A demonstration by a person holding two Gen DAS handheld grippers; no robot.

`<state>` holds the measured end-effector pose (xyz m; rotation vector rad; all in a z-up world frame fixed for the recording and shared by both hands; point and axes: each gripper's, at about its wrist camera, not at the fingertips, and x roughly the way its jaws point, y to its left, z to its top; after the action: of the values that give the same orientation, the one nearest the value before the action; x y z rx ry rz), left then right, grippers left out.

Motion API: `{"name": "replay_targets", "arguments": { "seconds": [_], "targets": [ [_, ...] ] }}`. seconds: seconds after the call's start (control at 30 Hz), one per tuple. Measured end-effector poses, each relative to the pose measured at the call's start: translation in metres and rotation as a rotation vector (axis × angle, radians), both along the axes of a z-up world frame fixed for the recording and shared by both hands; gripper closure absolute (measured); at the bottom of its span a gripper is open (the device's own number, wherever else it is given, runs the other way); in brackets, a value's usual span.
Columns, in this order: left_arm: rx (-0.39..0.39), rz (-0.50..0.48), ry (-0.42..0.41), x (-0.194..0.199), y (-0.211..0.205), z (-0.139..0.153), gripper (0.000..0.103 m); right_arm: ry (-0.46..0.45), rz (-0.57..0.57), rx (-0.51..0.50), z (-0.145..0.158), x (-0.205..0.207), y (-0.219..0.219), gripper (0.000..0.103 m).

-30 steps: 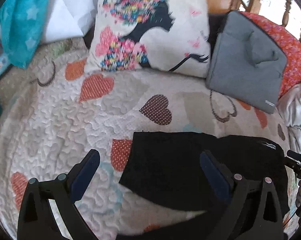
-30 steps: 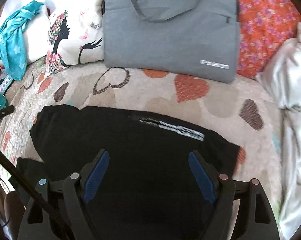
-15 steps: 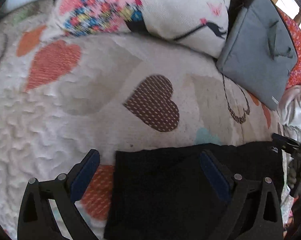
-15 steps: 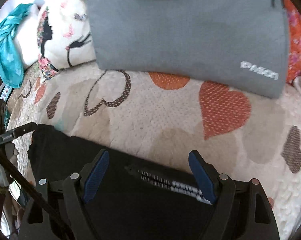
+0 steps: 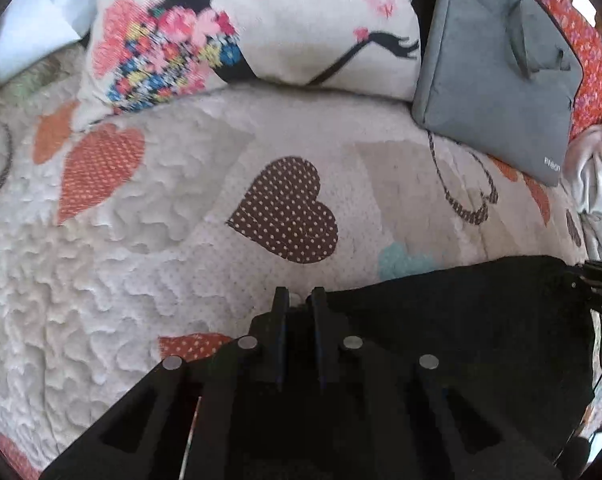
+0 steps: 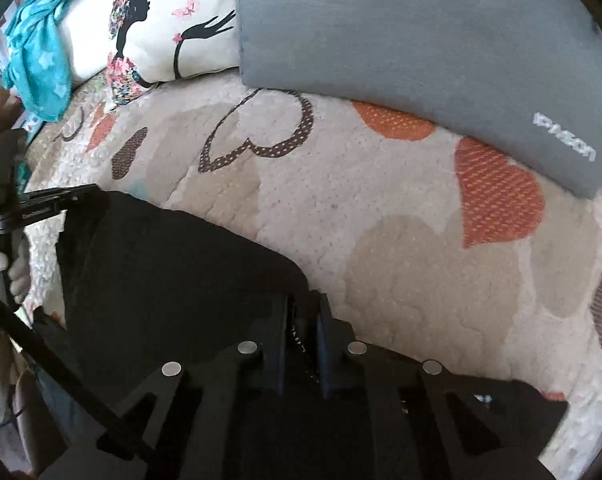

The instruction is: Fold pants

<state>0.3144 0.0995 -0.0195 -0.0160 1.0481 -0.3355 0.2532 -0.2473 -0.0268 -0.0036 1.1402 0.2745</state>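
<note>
While both grippers (image 5: 299, 300) (image 6: 304, 308) apparently pinch them, one pants (image 5: 461, 320) lies flat.

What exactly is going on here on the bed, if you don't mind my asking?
A person is folding black pants on a heart-patterned quilt, holding a tool in each hand. The left tool is shut on the far edge of the pants at one corner, and the right tool is shut on the same edge further along. A grey laptop bag and a printed pillow lie beyond.

Black pants (image 5: 461, 332), folded flat on heart-patterned quilt, far edge pinched at both corners
</note>
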Motion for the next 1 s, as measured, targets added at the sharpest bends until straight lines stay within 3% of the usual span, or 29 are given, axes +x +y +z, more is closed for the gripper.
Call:
{"name": "replay_targets", "arguments": {
  "seconds": [0.2,0.47,0.67,0.8,1.0],
  "targets": [
    [-0.005,0.004,-0.102,-0.026,0.003,0.041,0.093,-0.073,-0.057,-0.021,0.028,-0.019,0.004,0.091],
    [-0.052,-0.013,-0.222,-0.094,0.005,0.084,0.093,-0.170,-0.111,-0.010,0.065,-0.083,0.002,0.091],
    [-0.014,-0.037,-0.276,-0.154,0.013,0.081,0.092,-0.194,-0.113,-0.006,0.066,-0.159,0.013,0.091],
    [0.025,-0.070,-0.282,-0.199,0.018,0.067,0.092,-0.152,-0.121,0.011,0.050,-0.206,0.021,0.091],
    [0.063,-0.092,-0.177,-0.247,0.028,0.030,0.090,-0.035,-0.164,0.046,0.011,-0.260,0.024,0.092]
  ]
}}
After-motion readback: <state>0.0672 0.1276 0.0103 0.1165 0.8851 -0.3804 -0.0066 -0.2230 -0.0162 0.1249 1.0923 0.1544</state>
